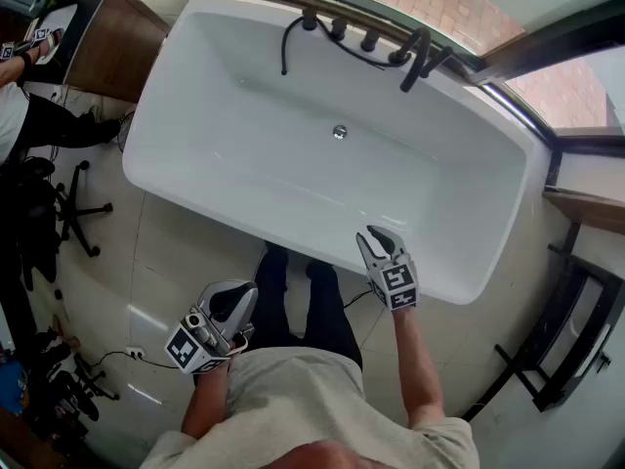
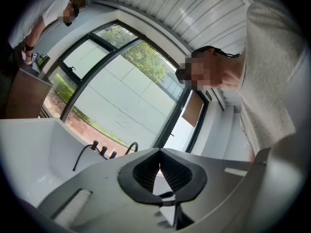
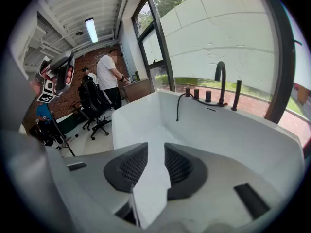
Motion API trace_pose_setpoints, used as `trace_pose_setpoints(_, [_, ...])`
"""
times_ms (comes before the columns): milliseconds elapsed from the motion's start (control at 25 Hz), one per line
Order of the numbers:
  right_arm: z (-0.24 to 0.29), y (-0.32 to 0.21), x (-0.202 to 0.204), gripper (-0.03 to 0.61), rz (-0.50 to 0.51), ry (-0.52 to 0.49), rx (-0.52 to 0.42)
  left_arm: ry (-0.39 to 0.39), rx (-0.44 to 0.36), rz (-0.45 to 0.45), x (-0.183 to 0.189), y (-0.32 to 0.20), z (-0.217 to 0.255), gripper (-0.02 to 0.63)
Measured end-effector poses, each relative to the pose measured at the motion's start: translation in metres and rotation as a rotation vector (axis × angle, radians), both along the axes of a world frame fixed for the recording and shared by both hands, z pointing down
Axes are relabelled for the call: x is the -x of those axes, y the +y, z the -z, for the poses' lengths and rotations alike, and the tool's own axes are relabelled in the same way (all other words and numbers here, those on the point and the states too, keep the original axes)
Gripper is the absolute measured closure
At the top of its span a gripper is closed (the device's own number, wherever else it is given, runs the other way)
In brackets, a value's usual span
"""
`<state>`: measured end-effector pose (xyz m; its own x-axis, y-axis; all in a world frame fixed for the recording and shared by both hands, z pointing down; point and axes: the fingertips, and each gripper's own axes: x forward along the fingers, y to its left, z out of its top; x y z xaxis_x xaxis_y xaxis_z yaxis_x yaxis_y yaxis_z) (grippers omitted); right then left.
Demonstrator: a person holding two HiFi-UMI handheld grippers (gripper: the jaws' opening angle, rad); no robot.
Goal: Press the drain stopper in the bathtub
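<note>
White rectangular freestanding bathtub [image 1: 244,154] sits on the pale tiled floor [image 1: 166,252], seen from above in head view. Small round silver drain stopper [image 1: 339,132] sits in the middle of the tub bottom, nearer the far wall, with nothing touching it. Black faucet set with knobs [image 1: 410,57] is on the far rim, and a black hose [image 1: 286,42] hangs into the tub just left of it.

Right gripper [image 1: 376,240] is over the near rim of the tub, tips pointing in toward the basin, well apart from the stopper. In the right gripper view its jaws stand apart [image 3: 154,149]. Nothing is between them, and the white tub wall shows through the gap.

Left gripper [image 1: 237,299] is held back over the floor beside the person's dark-trousered legs [image 1: 303,301], outside the tub. In the left gripper view its tips are together [image 2: 159,152], with nothing held. It points up toward the window.

Brown wooden bench [image 1: 117,47] is past the tub's left end. Black office chair [image 1: 78,203] is on the floor at left. Another person in a white shirt [image 3: 108,72] stands at that bench.
</note>
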<state>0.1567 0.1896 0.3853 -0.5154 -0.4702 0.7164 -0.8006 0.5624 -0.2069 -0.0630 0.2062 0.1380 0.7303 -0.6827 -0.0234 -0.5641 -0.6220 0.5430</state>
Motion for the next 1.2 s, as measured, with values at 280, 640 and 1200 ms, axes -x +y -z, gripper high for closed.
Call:
trace_pose_setpoints(280, [-0.123, -0.073, 0.018, 0.457, 0.122, 0.109, 0.012, 0.013, 0.136, 0.036, 0.009, 0.004, -0.087, 0.617])
trace_pose_setpoints(640, [-0.298, -0.176, -0.014, 0.472, 0.019, 0.208, 0.107, -0.008, 0.213, 0.042, 0.018, 0.015, -0.153, 0.617])
trace_pose_setpoints(1200, [-0.51, -0.256, -0.021, 0.575, 0.05, 0.313, 0.225, -0.002, 0.347, 0.102, 0.021, 0.032, -0.246, 0.617])
